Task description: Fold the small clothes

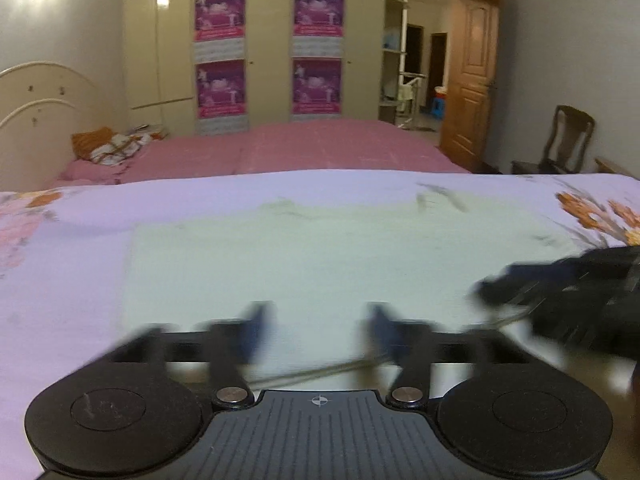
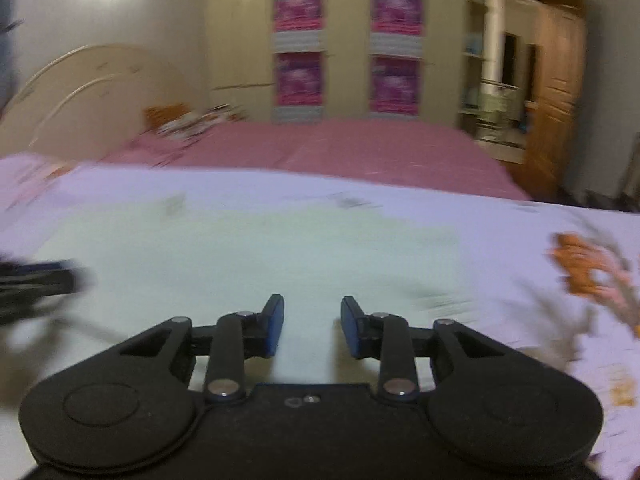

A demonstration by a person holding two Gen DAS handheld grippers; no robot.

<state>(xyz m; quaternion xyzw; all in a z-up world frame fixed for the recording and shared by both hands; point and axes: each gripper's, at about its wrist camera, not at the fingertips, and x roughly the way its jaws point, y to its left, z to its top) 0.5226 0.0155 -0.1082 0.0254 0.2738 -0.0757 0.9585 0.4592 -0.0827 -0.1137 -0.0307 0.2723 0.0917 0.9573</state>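
Observation:
A pale green garment (image 1: pixel 304 256) lies flat on a lilac flowered sheet (image 1: pixel 60 280). Over its near edge my left gripper (image 1: pixel 318 330) is open, blurred, with only cloth showing below the gap between its fingers. In the right wrist view the same garment (image 2: pixel 248 256) spreads ahead, and my right gripper (image 2: pixel 312 326) hovers over its near part, open by a moderate gap with nothing between the blue pads. The right gripper's body (image 1: pixel 568 292) shows as a dark blur at the right of the left wrist view; the left gripper (image 2: pixel 36 280) enters the right wrist view from the left.
Beyond the lilac sheet lies a pink bed (image 1: pixel 320 148) with a pile of orange and white cloth (image 1: pixel 112 144) by the cream headboard. Wardrobe doors (image 1: pixel 256 40) with magenta posters stand behind. A wooden chair (image 1: pixel 560 140) and an open wooden door (image 1: pixel 472 76) are at the right.

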